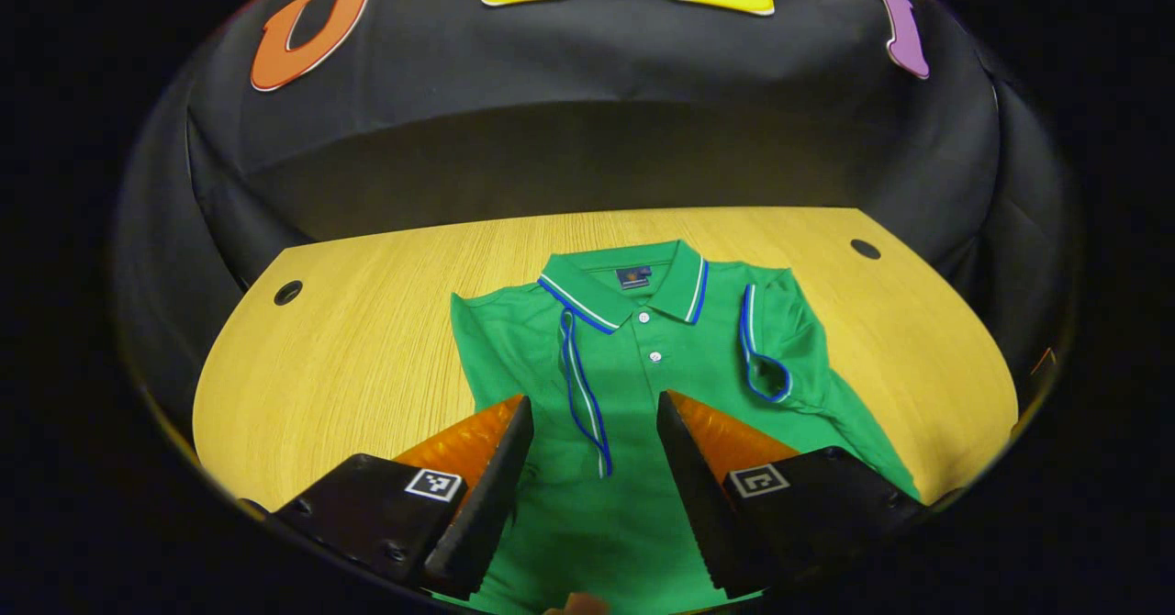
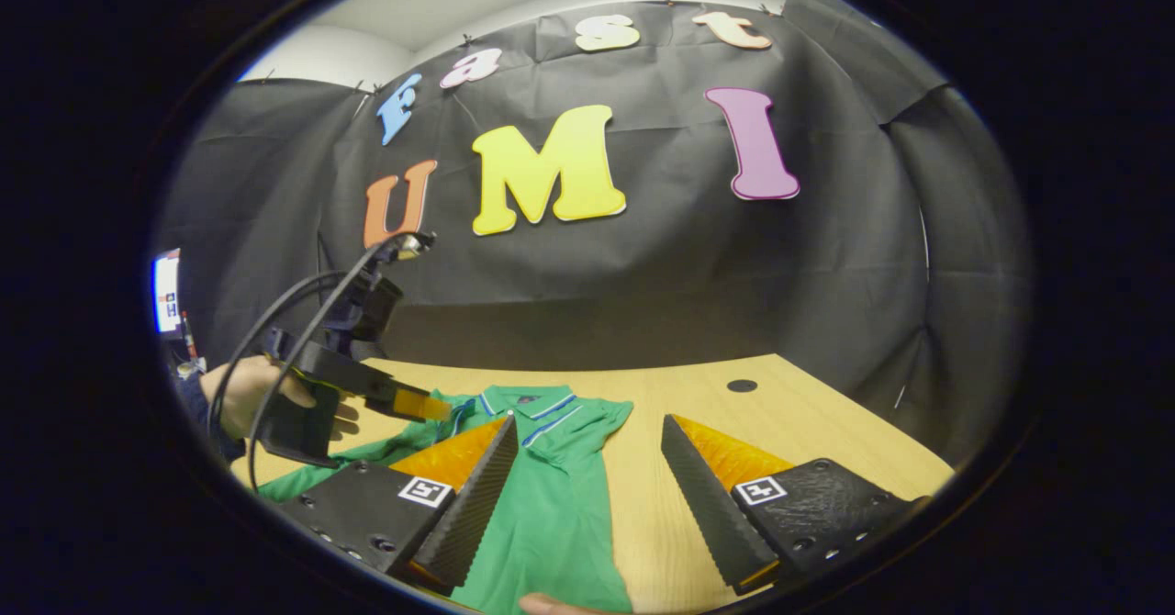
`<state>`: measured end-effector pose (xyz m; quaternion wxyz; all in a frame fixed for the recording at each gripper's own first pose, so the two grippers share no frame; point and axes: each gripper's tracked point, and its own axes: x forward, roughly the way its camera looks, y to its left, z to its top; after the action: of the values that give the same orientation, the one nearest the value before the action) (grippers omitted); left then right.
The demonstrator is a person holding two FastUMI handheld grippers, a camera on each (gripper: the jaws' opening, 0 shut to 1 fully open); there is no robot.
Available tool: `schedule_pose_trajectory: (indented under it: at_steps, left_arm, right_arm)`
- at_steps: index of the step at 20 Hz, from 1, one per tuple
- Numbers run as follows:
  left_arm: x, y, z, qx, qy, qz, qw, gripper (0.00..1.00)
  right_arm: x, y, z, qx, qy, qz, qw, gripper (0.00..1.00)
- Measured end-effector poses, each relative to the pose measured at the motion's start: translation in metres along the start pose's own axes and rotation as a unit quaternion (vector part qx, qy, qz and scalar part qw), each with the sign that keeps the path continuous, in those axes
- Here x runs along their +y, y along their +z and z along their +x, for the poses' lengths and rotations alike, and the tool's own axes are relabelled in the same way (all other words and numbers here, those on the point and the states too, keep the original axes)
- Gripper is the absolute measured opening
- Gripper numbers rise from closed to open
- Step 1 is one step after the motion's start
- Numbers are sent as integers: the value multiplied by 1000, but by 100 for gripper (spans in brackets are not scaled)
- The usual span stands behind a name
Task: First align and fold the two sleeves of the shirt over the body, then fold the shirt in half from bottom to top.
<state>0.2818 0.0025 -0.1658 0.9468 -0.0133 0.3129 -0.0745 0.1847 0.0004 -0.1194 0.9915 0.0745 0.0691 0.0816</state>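
Observation:
A green polo shirt (image 1: 633,367) lies flat on the wooden table (image 1: 367,340), collar toward the far wall. Its two sleeves, edged in blue and white, are turned inward: one sleeve (image 1: 583,385) over the chest, the other sleeve (image 1: 771,349) at the right side. My left gripper (image 1: 592,399) hovers open over the lower body of the shirt, nothing between its fingers. In the right gripper view the shirt (image 2: 551,505) runs away from me, and my right gripper (image 2: 587,420) stands open above its right edge. The left gripper (image 2: 404,404), held by a hand (image 2: 243,395), hangs over the shirt's far left.
The table has round cable holes at the back left (image 1: 287,292) and back right (image 1: 865,249). Black cloth walls close in behind and at the sides. Bare wood (image 2: 808,422) lies to the right of the shirt. A fingertip (image 1: 574,604) shows at the bottom edge.

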Motion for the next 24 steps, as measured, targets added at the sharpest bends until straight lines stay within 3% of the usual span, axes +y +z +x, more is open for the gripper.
schedule_pose_trajectory:
  at_steps: [4, 5, 10, 14, 19, 24]
  left_arm:
    - [12, 9, -61, -64, 1, -29, 998, 98]
    - [13, 8, -79, -81, -5, -35, 996, 100]
    - [36, -36, -156, -141, 14, -32, 989, 100]
    - [60, -95, -193, -152, 56, -32, 986, 100]
    - [85, -177, -220, -130, 107, -27, 985, 100]
    - [75, -235, -230, -89, 66, -50, 993, 100]
  right_arm:
    - [-3, -6, -4, -1, 1, -17, 1000, 100]
    - [-7, -12, -9, 4, -6, -23, 1000, 96]
    - [-11, -13, -38, 14, -11, -65, 998, 96]
    - [-4, -29, -87, 22, -29, -91, 995, 96]
    - [11, -94, -150, 67, -49, -87, 993, 95]
    - [-9, -155, -175, 135, -83, -68, 985, 95]
